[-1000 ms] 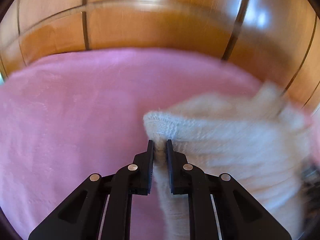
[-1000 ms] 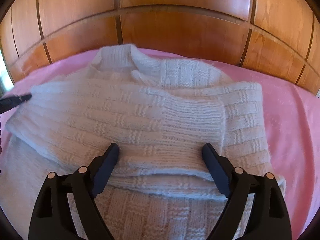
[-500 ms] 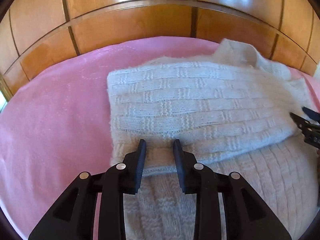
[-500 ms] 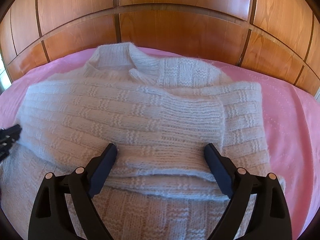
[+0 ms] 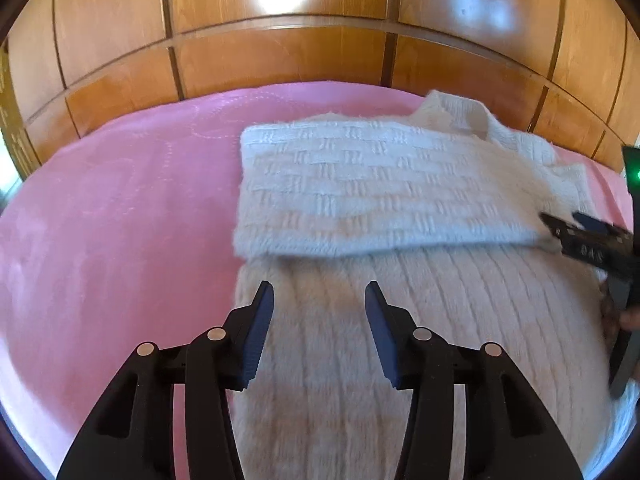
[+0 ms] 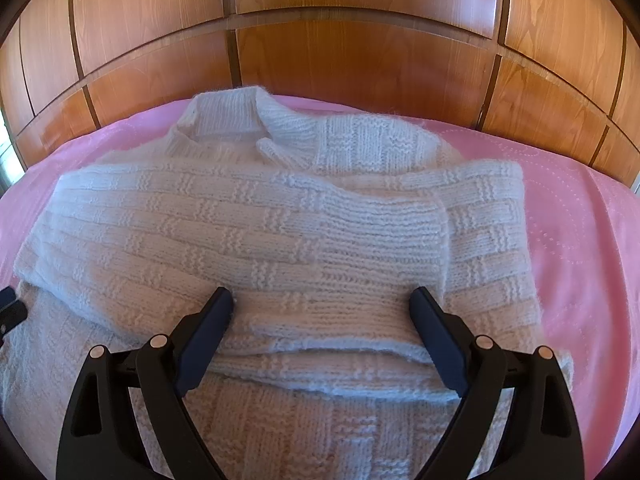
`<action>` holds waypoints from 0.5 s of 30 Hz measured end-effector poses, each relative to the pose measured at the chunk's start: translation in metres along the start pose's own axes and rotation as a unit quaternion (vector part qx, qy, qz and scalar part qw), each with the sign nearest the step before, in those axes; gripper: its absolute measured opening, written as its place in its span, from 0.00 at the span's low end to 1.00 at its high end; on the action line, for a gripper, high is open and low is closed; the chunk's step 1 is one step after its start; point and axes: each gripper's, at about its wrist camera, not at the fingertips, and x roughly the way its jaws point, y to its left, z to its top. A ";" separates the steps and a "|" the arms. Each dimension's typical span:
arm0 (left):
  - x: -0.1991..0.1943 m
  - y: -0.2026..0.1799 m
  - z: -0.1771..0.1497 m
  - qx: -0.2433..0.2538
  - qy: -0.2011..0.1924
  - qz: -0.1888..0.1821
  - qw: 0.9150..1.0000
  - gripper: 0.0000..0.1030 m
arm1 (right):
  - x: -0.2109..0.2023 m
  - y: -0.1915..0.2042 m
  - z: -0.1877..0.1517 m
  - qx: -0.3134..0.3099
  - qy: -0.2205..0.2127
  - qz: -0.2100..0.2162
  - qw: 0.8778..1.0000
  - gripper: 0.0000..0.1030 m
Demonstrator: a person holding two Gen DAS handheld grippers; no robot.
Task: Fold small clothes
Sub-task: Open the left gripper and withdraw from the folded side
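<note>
White knit sweater (image 6: 280,232) laid flat on pink bedspread (image 6: 580,248), both sleeves folded across chest, collar at far end toward wooden wall panels (image 6: 340,64).

Left gripper (image 5: 319,300): jaws parted, just been opening, nothing clamped between them; sweater body seen right under and ahead of fingers, folded sleeve (image 5: 360,196) just beyond tips.

Right gripper (image 6: 322,302): jaws spread wide, nothing gripped; folded sleeves sit between and just ahead of tips, hem side below. Pads touching knit or not, can't be told.
</note>
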 end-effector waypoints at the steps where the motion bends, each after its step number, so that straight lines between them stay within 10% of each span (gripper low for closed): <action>1: -0.004 0.001 -0.004 -0.003 0.000 -0.001 1.000 0.45 | 0.000 0.000 0.000 -0.001 0.000 -0.001 1.000 0.88; 15: -0.036 0.021 -0.037 -0.028 0.009 -0.020 0.999 0.45 | -0.008 -0.004 -0.001 0.022 0.020 -0.021 0.999 0.98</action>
